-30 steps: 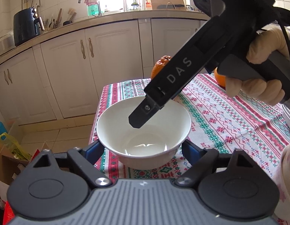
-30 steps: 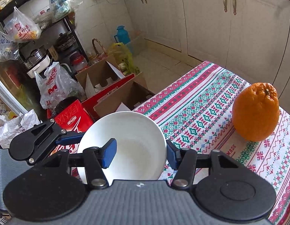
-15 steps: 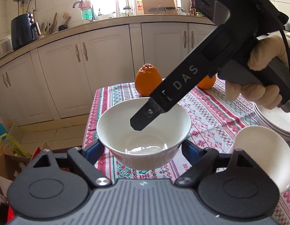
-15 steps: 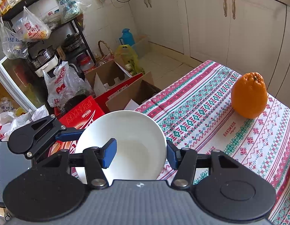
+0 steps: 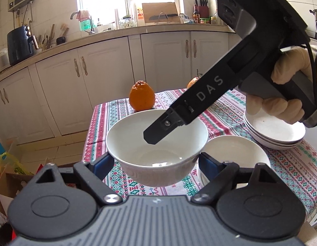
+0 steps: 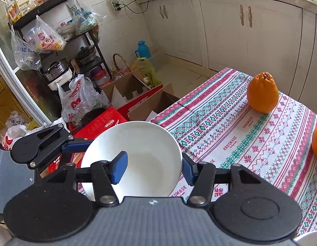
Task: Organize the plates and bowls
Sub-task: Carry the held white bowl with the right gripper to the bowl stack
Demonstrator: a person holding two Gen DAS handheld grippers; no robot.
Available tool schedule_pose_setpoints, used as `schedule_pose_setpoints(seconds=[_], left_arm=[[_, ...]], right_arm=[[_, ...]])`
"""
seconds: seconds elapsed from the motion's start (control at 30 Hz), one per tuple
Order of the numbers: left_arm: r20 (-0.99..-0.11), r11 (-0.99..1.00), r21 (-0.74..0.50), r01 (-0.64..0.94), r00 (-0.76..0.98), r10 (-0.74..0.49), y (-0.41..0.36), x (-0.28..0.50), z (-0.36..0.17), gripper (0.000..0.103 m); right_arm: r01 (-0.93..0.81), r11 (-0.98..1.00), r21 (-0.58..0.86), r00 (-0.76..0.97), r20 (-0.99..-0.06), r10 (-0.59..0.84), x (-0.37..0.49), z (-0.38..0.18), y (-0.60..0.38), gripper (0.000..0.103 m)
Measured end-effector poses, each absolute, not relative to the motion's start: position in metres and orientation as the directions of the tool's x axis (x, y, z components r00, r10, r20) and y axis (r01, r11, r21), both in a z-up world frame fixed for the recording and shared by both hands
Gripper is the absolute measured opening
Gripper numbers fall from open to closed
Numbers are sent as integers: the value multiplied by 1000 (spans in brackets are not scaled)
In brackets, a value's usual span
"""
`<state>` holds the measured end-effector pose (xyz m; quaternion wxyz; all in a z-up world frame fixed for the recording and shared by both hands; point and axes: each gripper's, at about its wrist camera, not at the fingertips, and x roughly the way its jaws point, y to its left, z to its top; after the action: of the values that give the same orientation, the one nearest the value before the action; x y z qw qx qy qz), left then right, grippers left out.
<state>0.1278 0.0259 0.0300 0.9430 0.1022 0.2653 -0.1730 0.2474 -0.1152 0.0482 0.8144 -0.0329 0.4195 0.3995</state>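
Note:
A white bowl point(image 5: 156, 145) is held in the air above the table's left end, gripped from two sides. My left gripper point(image 5: 156, 163) is shut on its outer walls. My right gripper point(image 6: 153, 169) pinches its rim, one finger point(image 5: 164, 125) inside the bowl and one outside. The bowl also shows in the right wrist view point(image 6: 138, 155). A second white bowl point(image 5: 234, 155) sits on the table just right of it. A stack of white plates point(image 5: 275, 131) lies further right, partly behind the gloved right hand.
The table wears a red, green and white patterned cloth point(image 6: 240, 135). Two oranges point(image 5: 141, 96) point(image 5: 192, 82) stand at its far end. Cardboard boxes point(image 6: 138, 100), bags and a loaded rack stand on the floor left of the table. White cabinets line the wall.
Both grippers have carried the bowl up and back along the table. The oranges look farther away, and the second bowl and the plate stack have come into the left wrist view.

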Motion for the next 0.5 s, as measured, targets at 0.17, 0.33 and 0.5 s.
schedule_pose_setpoints(seconds=[0.17, 0.33, 0.5], left_arm=[[-530, 905, 93, 416, 790, -308, 17, 114, 37, 89], [-527, 884, 95, 457, 777, -345, 1, 105, 38, 89], [-530, 860, 83, 503, 753, -389, -16, 102, 34, 89]], right_arm=[[-660, 694, 288, 347, -702, 622, 227, 52, -134, 61], [-639, 719, 274, 379, -701, 604, 209, 56, -154, 61], [-601, 751, 272, 406, -706, 581, 196, 55, -177, 61]])
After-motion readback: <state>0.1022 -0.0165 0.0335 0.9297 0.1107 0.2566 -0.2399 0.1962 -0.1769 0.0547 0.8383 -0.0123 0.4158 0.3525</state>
